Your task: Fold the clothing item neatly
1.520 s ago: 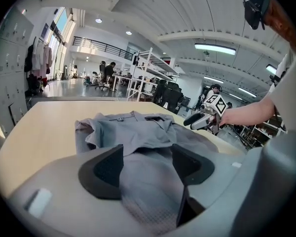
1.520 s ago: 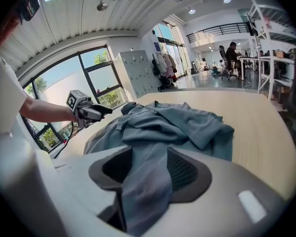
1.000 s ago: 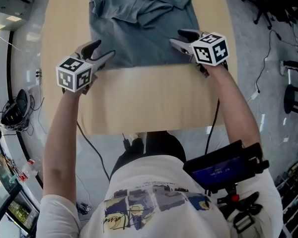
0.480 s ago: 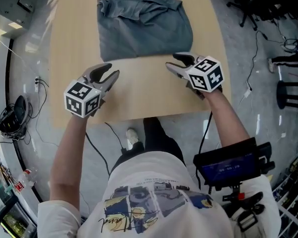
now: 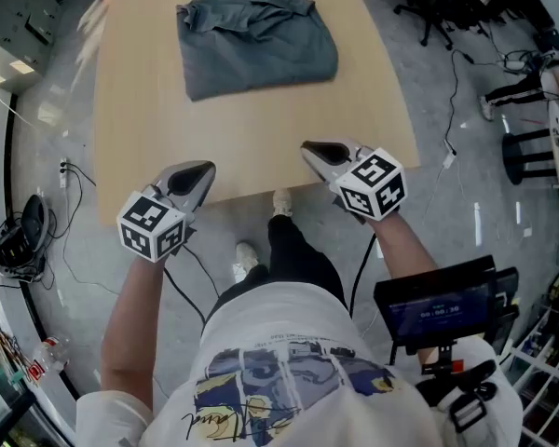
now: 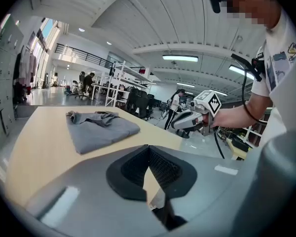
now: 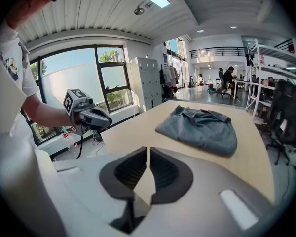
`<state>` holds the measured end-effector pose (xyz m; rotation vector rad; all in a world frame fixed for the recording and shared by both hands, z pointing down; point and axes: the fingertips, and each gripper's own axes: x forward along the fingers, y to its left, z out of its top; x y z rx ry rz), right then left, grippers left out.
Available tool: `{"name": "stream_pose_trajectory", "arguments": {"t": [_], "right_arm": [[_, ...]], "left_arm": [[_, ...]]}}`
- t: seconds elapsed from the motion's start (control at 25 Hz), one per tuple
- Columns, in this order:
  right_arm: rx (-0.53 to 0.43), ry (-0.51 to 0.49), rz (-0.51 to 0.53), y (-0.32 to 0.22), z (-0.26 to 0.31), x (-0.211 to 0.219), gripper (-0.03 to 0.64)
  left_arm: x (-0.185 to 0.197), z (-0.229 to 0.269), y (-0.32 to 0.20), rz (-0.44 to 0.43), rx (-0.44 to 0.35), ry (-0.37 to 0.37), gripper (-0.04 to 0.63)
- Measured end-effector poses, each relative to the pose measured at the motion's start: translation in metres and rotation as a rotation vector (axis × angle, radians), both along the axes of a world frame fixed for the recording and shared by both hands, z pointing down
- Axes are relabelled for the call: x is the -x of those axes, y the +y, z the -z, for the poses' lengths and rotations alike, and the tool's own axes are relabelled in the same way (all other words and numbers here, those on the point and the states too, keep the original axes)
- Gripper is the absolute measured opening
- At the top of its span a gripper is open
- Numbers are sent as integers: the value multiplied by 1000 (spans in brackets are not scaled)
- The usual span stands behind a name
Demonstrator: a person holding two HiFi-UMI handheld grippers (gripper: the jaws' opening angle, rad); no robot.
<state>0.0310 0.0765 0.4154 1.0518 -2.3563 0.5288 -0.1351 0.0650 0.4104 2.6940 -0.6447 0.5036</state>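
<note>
As both are drawn back from the shirt [image 5: 256,40] at twelve o'clock, left gripper [image 5: 197,170] and right gripper [image 5: 315,149] are held parallel, jaws just closed, empty.

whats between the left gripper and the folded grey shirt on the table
Only bare light wooden tabletop: nothing lies between the left gripper, by the near edge, and the folded grey-blue shirt. The head view shows it.
</note>
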Motion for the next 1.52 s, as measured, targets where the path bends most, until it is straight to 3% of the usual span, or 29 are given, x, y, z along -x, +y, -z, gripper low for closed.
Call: {"name": "stream_pose_trajectory", "arguments": {"t": [0.28, 0.76, 1.08, 1.52], "right_arm": [[-11, -34, -3, 58, 4, 17, 9], [-72, -86, 96, 153, 41, 16, 5], [-97, -107, 138, 237, 61, 6, 3], [-113, -113, 137, 294, 49, -9, 3]], "left_arm": [[0, 11, 52, 11, 11, 8, 8], [-58, 53, 160, -3, -13, 22, 8], [-74, 68, 246, 12, -11, 25, 8], [-83, 61, 304, 13, -8, 12, 8]]}}
